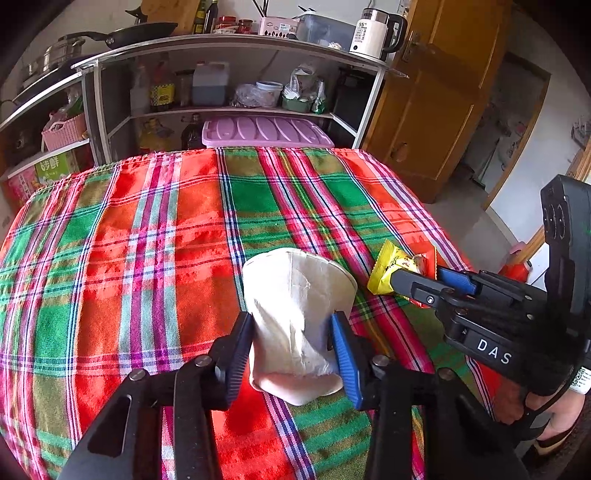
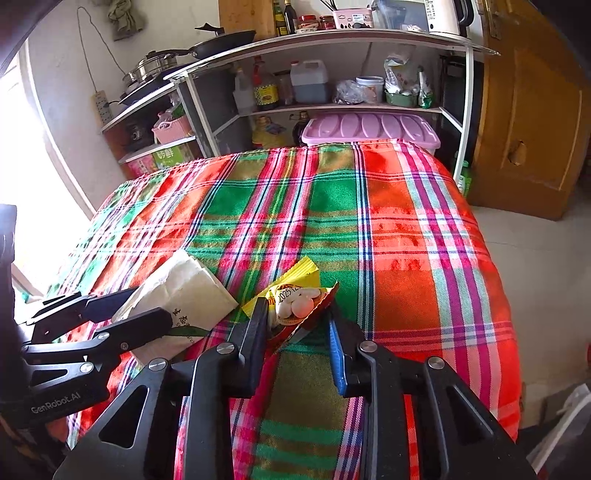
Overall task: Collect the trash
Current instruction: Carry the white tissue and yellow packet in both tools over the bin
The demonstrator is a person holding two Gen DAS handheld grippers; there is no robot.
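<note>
Paper cup [image 1: 295, 317], squashed, pinched by left hand-held gripper [image 1: 293, 354]; yellow snack wrapper [image 2: 295, 295] pinched by right hand-held gripper [image 2: 299, 332]; both near surface [image 1: 147, 240] front edge.

Plaid tablecloth [image 1: 147, 258] covers table. Behind it, metal shelf rack [image 1: 229, 44] with white kettle [image 1: 373, 35], frying pan [image 1: 140, 33], bottles, purple bin lid [image 1: 266, 131]. Wooden door [image 1: 443, 96] right.
</note>
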